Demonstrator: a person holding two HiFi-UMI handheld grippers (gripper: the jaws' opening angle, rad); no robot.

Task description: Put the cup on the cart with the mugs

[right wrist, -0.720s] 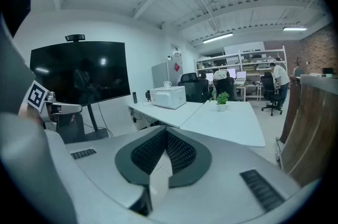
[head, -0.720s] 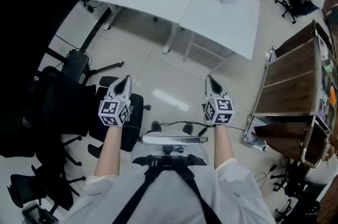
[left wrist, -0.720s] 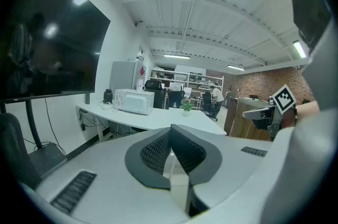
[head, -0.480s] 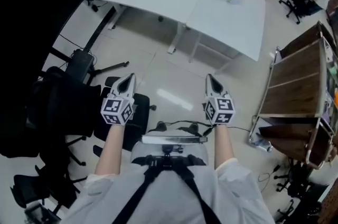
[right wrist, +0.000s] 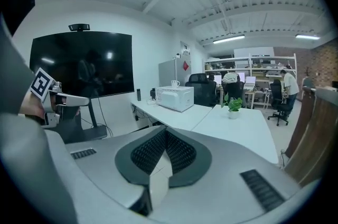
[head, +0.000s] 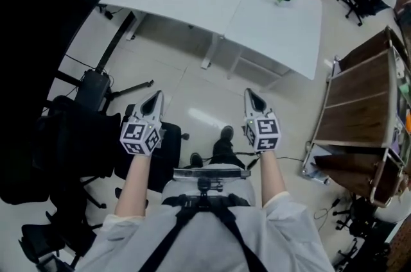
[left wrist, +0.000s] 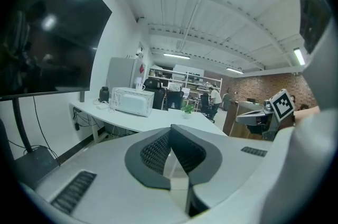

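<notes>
Both my left gripper (head: 153,101) and right gripper (head: 250,97) are clenched on nothing, just held out over the floor, I guess because there's nothing to carry yet. The only cup (right wrist: 172,83) I spot sits on the microwave (right wrist: 177,98) on the far table (head: 270,20). The cart (head: 359,104) is off to the right.

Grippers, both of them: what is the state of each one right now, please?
Left gripper: closed, holding nothing.
Right gripper: closed, holding nothing.
</notes>
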